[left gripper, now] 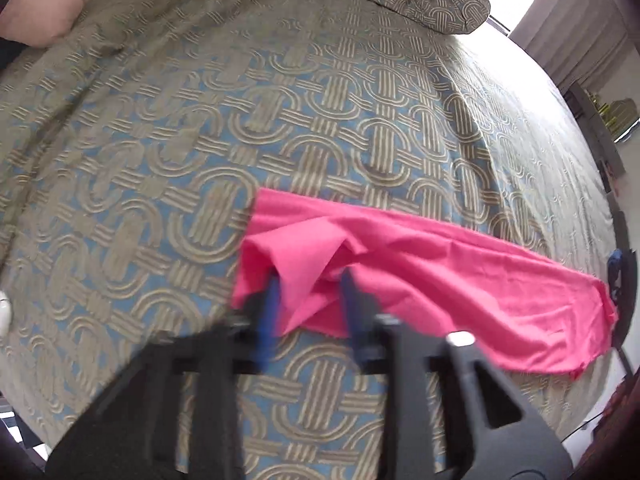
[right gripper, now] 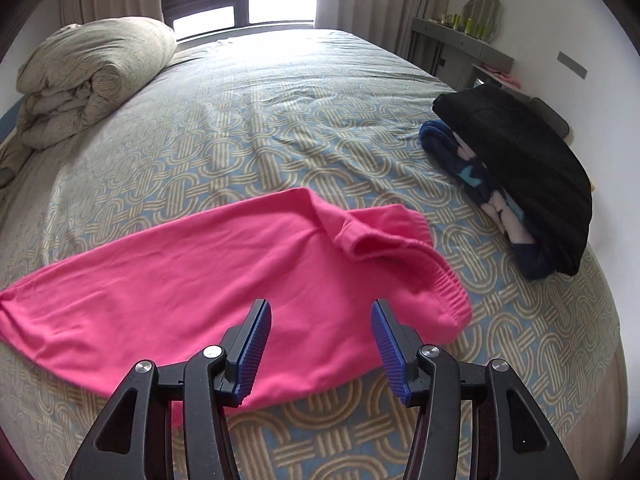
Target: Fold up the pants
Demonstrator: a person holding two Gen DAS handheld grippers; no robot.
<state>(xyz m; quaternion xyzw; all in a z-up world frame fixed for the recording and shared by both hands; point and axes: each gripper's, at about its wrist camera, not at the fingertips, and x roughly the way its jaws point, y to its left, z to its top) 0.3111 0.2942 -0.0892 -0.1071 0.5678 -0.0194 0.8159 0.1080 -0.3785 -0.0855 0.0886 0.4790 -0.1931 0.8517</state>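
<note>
Pink pants (right gripper: 192, 300) lie across the patterned bedspread (right gripper: 280, 120), folded lengthwise, with the ribbed waistband (right gripper: 424, 276) at the right end. My right gripper (right gripper: 320, 312) is open and empty, just above the pants near the waistband. In the left wrist view the pants (left gripper: 460, 280) stretch to the right. My left gripper (left gripper: 310, 280) sits at their bunched leg end, its blue fingers (left gripper: 272, 292) apart with a raised fold of cloth between them. The view is blurred, so I cannot tell whether they grip it.
A rolled duvet (right gripper: 92, 76) lies at the bed's far left. A stack of folded dark clothes (right gripper: 516, 172) sits at the right edge. A pink pillow (left gripper: 56, 4) is at the head. A dresser (right gripper: 460, 48) stands by the wall.
</note>
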